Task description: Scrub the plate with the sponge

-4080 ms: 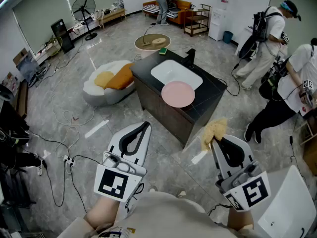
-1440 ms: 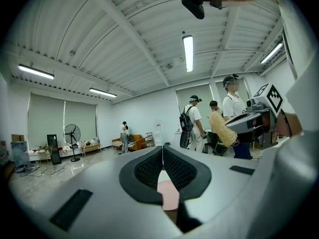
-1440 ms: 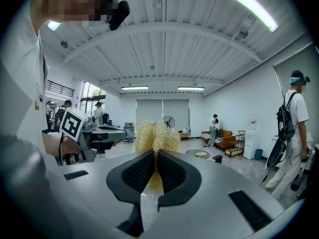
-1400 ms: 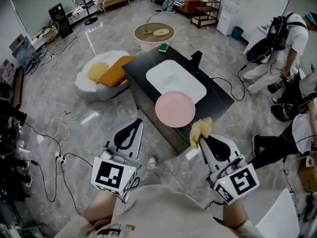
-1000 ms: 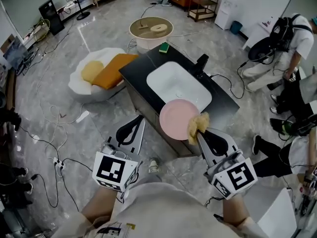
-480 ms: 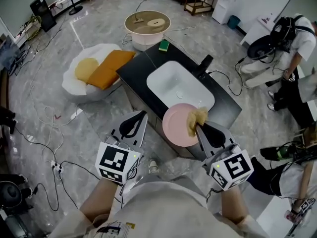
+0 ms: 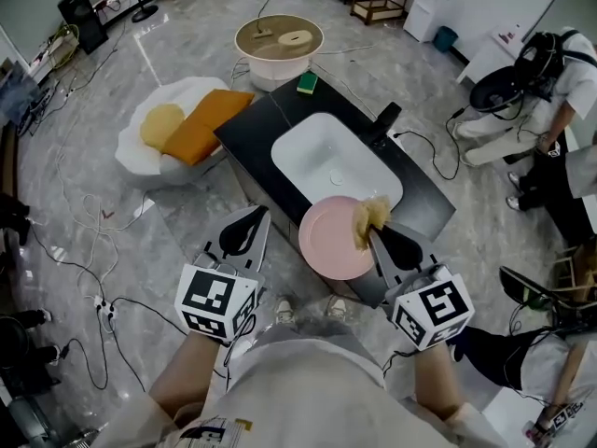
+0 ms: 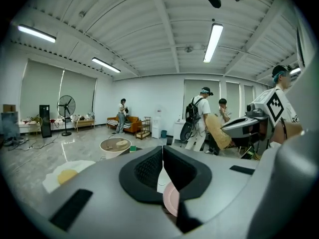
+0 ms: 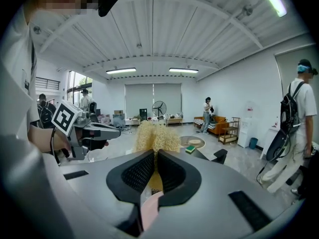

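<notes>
A black counter (image 7: pixel 247 131) stands on a grey tiled floor (image 7: pixel 112 278), set cornerwise to the head view. A white sink (image 7: pixel 303 161) is sunk into the middle of its top, with a black tap (image 7: pixel 384 119) at the sink's right-hand rim. A green sponge (image 7: pixel 306 84) lies at the far corner of the top. A pink plate (image 7: pixel 326 243) lies at the near edge, and its rim seems to reach past that edge. On the floor beyond the far corner stands a low round table (image 7: pixel 278 40). Left of the counter are a white seat (image 7: pixel 149 161) with cushions and loose cables (image 7: pixel 84 222).
</notes>
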Tool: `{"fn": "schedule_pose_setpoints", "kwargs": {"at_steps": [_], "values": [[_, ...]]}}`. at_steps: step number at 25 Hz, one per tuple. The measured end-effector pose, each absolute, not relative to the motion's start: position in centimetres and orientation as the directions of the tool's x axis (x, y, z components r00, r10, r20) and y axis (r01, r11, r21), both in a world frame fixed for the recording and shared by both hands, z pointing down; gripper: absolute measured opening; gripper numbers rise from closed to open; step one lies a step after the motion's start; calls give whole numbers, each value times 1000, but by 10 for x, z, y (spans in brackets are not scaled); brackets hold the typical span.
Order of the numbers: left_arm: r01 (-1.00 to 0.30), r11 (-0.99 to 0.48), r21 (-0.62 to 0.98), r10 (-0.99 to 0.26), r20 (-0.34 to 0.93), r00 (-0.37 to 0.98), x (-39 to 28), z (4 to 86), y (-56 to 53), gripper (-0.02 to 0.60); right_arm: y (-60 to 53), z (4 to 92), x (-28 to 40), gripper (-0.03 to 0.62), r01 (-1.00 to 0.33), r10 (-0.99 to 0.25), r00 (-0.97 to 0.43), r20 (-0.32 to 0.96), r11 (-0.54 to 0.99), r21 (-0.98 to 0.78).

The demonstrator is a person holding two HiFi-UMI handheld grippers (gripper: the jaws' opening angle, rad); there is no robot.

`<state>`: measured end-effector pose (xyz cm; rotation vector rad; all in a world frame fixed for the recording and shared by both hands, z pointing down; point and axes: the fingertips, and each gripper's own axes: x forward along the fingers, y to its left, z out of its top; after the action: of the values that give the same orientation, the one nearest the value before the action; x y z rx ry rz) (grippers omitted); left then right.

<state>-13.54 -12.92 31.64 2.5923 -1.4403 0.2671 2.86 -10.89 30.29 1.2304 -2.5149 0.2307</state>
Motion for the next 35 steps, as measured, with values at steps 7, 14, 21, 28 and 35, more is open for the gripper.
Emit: {"fn": "schedule_pose_setpoints", "kwargs": {"at_steps": [7, 14, 21, 28, 35], "values": [[-876, -474, 87, -824, 308, 476, -123, 333, -139, 23, -131, 322, 48, 46, -768, -687, -608, 397, 636, -76], [-874, -479, 83, -779, 420, 466, -101, 360, -156, 34, -154, 341, 51, 46, -716, -610, -662, 435, 685, -130], [-866, -490, 97, -739, 481, 472, -82, 381, -165, 135, -177, 374, 53, 46, -710, -592, -645, 483, 698, -93], [-861, -489, 142, -690, 541, 481, -72, 434, -176, 138, -188, 423, 47, 46, -704, -544, -634, 550, 700, -119], [-857, -480, 190, -598, 643, 478, -63, 505, -173, 146, -189, 474, 47, 46, -714, -498, -609, 618, 684, -152]]}}
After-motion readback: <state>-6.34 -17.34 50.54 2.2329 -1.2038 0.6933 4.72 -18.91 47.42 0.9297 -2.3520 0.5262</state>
